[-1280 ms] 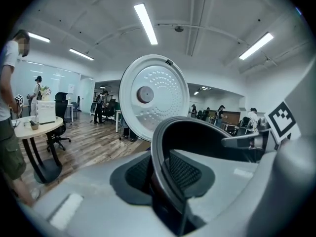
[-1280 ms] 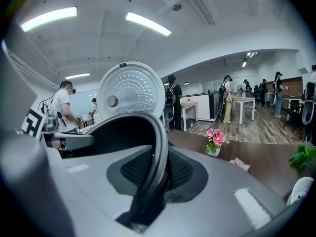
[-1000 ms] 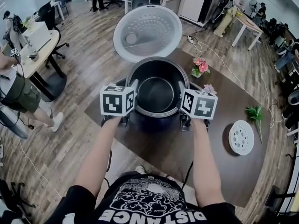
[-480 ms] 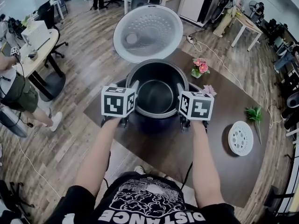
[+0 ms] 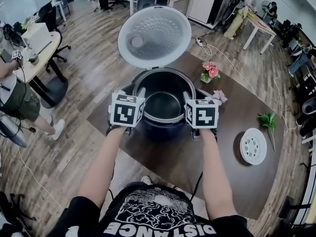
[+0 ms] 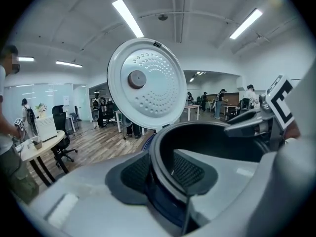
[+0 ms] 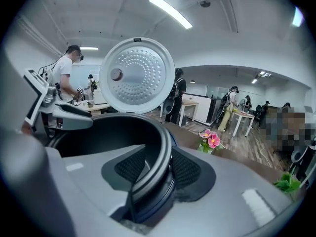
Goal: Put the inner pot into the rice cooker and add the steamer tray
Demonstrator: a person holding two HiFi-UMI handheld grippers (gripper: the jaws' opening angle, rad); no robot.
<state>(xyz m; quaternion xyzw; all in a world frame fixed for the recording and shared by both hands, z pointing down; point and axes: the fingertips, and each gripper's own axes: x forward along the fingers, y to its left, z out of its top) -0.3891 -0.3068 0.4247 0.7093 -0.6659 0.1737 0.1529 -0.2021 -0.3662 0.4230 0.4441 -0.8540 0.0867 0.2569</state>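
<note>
Your jaws stand apart on both sides. The left gripper and the right gripper have each just been opening. Their pads straddle the rim of the dark metal inner pot without pressing on it, one pad inside and one outside. That pot sits down in the dark blue round rice cooker on the dark brown table. To your right, well apart from the cooker, the white round perforated steamer tray lies flat on the table, with a green plastic sprig just beyond it. Small pink flowers stand near the cooker's far right. Behind the pot, the cooker's white round lid stands open.
</note>
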